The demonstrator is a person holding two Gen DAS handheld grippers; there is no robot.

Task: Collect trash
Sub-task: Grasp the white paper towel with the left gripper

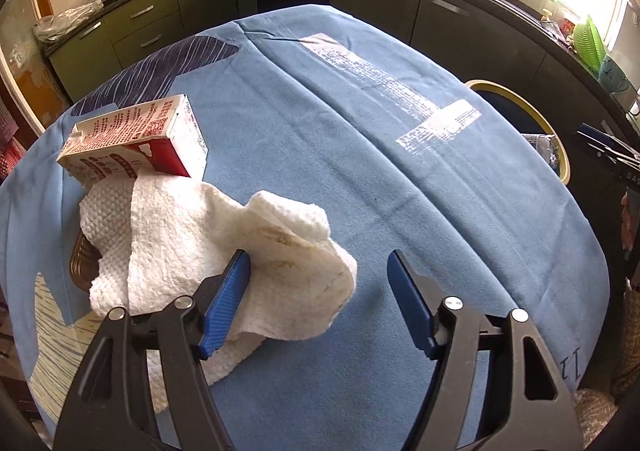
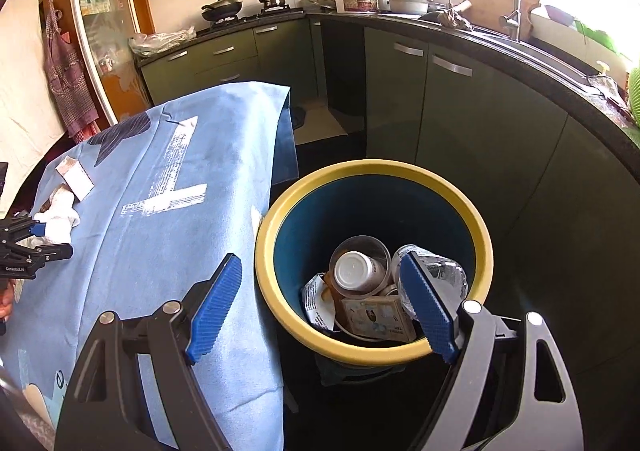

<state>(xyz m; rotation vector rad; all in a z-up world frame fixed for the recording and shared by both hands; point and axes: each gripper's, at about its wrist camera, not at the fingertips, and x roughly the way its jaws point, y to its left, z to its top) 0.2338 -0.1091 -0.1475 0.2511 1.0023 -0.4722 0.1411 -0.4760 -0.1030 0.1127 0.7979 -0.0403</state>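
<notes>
A crumpled white paper towel (image 1: 192, 235) with brownish stains lies on the blue tablecloth (image 1: 360, 171), partly over a brown ridged tray (image 1: 82, 263). Behind it a red and white drink carton (image 1: 136, 139) lies on its side. My left gripper (image 1: 318, 257) is open low over the towel: the left finger rests on it and the towel's right end sits between the fingers, while the right finger is clear of it. My right gripper (image 2: 320, 259) is open and empty above the yellow-rimmed blue bin (image 2: 264, 251). In the right wrist view the towel (image 2: 60, 219) and carton (image 2: 74, 175) appear far left.
The bin stands on the floor beside the table's right edge (image 2: 280, 155) and holds a clear cup (image 2: 360, 263), a plastic bottle (image 2: 444, 271), a small box (image 2: 376, 315) and a wrapper. Dark kitchen cabinets (image 2: 440, 111) curve round behind it.
</notes>
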